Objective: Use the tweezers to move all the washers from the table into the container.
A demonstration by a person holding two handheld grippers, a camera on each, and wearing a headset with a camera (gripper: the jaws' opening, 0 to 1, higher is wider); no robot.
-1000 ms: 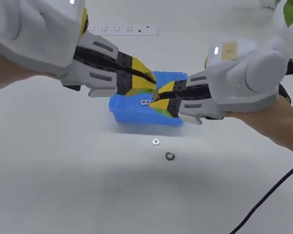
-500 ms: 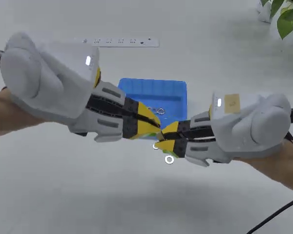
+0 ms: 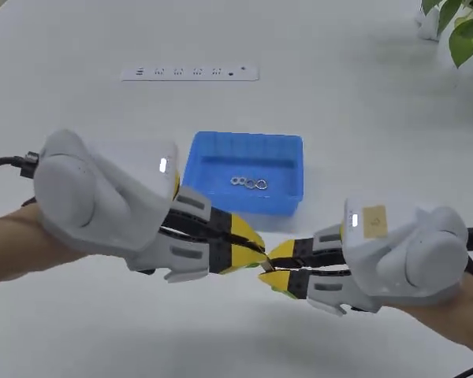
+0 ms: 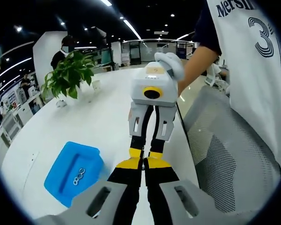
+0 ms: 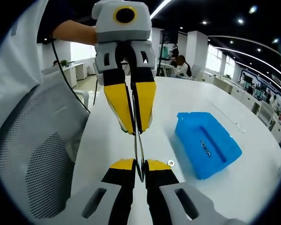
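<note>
The left claw [image 3: 258, 253] and the right claw [image 3: 270, 273] are facing each other tip to tip over the bench [image 3: 221, 339], just in front of the blue container [image 3: 217, 161]. Both are pressing in on the thin metal tweezers [image 5: 137, 150], which are reaching from one claw's jaws into the other's. Three washers [image 3: 249, 183] are lying in a close row inside the blue container. One more washer [image 5: 171, 163] is lying on the bench, between the right claw and the container

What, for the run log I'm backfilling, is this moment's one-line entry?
left gripper, right gripper: shut on tweezers | container: three washers | table: one washer
</note>
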